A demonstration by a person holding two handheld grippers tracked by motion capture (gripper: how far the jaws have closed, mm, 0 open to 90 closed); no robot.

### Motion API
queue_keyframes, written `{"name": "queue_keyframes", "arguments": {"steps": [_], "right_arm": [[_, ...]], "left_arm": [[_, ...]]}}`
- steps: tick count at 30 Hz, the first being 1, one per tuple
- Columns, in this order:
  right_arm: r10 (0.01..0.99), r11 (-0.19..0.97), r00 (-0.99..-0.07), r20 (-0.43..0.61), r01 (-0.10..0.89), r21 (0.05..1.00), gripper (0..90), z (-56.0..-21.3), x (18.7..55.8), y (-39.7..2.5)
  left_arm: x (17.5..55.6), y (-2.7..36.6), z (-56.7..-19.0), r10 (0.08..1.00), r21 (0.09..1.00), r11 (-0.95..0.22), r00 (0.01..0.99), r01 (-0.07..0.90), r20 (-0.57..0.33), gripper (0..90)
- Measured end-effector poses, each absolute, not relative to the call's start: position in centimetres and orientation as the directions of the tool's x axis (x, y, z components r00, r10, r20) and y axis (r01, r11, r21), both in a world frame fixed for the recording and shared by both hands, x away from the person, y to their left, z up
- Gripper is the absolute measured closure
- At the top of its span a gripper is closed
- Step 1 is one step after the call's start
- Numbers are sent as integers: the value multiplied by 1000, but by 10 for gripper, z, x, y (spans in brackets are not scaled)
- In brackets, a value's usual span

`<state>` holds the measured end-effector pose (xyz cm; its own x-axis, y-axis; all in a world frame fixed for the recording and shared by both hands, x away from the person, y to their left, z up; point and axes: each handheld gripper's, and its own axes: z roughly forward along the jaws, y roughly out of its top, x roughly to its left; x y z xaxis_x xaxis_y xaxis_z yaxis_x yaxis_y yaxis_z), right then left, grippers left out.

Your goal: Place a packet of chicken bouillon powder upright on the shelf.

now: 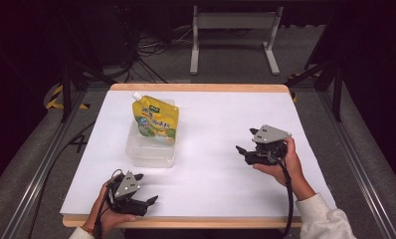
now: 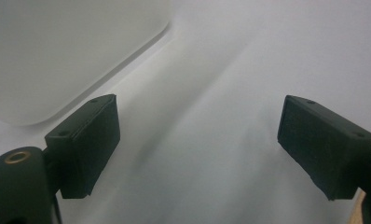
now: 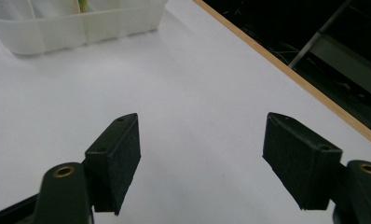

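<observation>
Both grippers are empty with jaws spread wide: the left gripper (image 1: 145,190) near the table's front edge, the right gripper (image 1: 247,144) farther in. Beyond them the yellow pouch (image 1: 156,121) stands in the clear tub (image 1: 151,155), seemingly placed, with no handling under way.

Glossy yellow plastic pouch (image 1: 155,122) in a translucent, smooth plastic tub (image 1: 151,153), on a matt white worktop (image 1: 211,149) edged in pale wood, near matt black pads (image 3: 118,158) with a rough foam look.
</observation>
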<state>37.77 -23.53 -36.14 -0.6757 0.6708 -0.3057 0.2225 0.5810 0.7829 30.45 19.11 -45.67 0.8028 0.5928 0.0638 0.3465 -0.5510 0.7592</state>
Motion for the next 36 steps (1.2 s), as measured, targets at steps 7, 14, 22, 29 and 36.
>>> {"name": "queue_keyframes", "arguments": {"steps": [7, 14, 22, 29, 36], "right_arm": [[680, 584, -669, -298, 249, 773, 244, -373, 368, -251], [692, 587, -657, -301, 268, 764, 226, -382, 360, -265], [683, 615, -653, -329, 269, 741, 215, -390, 344, -278], [679, 633, -641, -359, 263, 729, 212, -398, 331, -288], [696, 625, -623, -356, 282, 728, 205, -409, 320, -302]], "left_arm": [[304, 191, -457, 592, 755, -556, 803, 348, 65, 134], [304, 191, -457, 591, 754, -558, 803, 347, 68, 134], [304, 191, -457, 589, 757, -557, 805, 342, 69, 134], [304, 192, -456, 588, 758, -557, 806, 339, 72, 133], [304, 191, -456, 585, 756, -561, 808, 337, 74, 133]]}}
